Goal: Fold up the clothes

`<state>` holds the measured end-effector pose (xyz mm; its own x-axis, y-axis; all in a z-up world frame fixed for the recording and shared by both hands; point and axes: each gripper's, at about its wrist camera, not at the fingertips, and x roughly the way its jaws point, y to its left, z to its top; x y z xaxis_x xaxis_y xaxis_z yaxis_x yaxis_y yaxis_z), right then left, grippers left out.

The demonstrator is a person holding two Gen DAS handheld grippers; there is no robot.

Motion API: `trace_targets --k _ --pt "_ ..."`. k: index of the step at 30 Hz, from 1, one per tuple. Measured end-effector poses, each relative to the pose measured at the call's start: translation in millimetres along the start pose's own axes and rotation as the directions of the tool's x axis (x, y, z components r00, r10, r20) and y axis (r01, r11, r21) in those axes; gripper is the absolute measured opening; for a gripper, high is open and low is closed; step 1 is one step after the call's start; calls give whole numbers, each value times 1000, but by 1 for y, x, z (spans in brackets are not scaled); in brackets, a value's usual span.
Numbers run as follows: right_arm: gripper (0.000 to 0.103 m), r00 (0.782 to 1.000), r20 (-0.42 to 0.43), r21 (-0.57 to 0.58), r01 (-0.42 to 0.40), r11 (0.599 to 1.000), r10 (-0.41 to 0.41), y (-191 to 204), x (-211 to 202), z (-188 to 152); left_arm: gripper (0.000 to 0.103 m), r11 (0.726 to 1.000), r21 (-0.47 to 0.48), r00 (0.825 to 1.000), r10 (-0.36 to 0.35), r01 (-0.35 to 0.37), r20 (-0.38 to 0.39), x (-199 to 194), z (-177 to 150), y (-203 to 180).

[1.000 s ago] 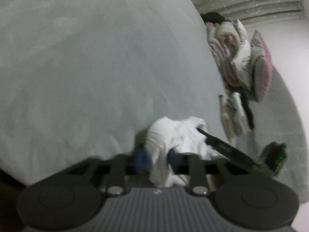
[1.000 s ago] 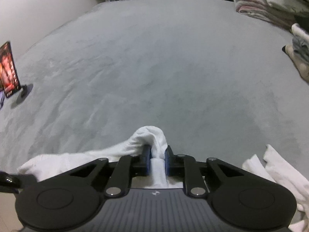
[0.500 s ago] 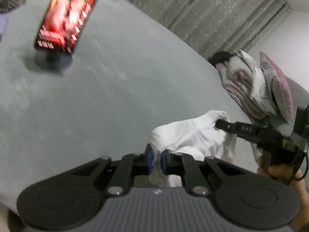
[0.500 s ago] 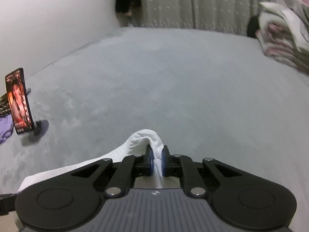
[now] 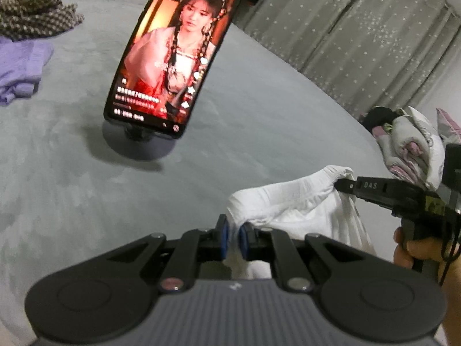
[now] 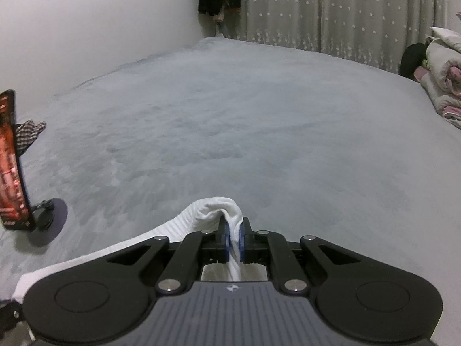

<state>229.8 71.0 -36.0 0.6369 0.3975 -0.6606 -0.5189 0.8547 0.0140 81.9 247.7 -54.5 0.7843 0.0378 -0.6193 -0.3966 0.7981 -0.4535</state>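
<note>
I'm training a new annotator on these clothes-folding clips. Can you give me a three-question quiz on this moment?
1. True or false: both grippers are clamped on the white garment.
2. What stands on the round stand on the bed? A) a lamp B) a phone C) a mug
3. Fill in: beside the checked cloth lies a ______ garment.

Key:
1. True: the left gripper and the right gripper each pinch it.
2. B, the phone, its screen lit.
3. Purple: the purple garment.
</note>
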Motion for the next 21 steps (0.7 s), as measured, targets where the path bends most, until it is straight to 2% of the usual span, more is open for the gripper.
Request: trace_targets --k 3,6,10,13,14,16,18,21 --pt "8 1000 4 0 23 1000 -23 1 10 3 9 999 21 999 34 -34 31 2 -1 9" --pt "8 1000 -4 13 30 999 -29 1 20 0 10 999 22 999 47 -48 22 6 -4 22" --pt "9 998 -39 11 48 999 -47 -2 31 -11 14 996 53 997 69 -70 22 13 -9 18" --pt "10 998 -31 19 58 998 -57 -2 30 -19 20 994 75 997 72 -74 25 11 -12 13" --pt "15 998 -30 31 52 998 -51 -4 28 -21 22 995 76 997 68 -70 22 10 -13 13" --pt "27 999 -34 63 33 997 -31 -9 21 -25 37 996 73 998 54 -55 14 6 -14 12" --pt "39 999 -32 88 27 996 -25 -12 12 -30 46 997 69 999 43 -43 5 2 -16 10" --pt "43 999 -35 113 40 993 -36 -22 -6 -43 55 996 80 999 41 -40 -8 -2 -20 7"
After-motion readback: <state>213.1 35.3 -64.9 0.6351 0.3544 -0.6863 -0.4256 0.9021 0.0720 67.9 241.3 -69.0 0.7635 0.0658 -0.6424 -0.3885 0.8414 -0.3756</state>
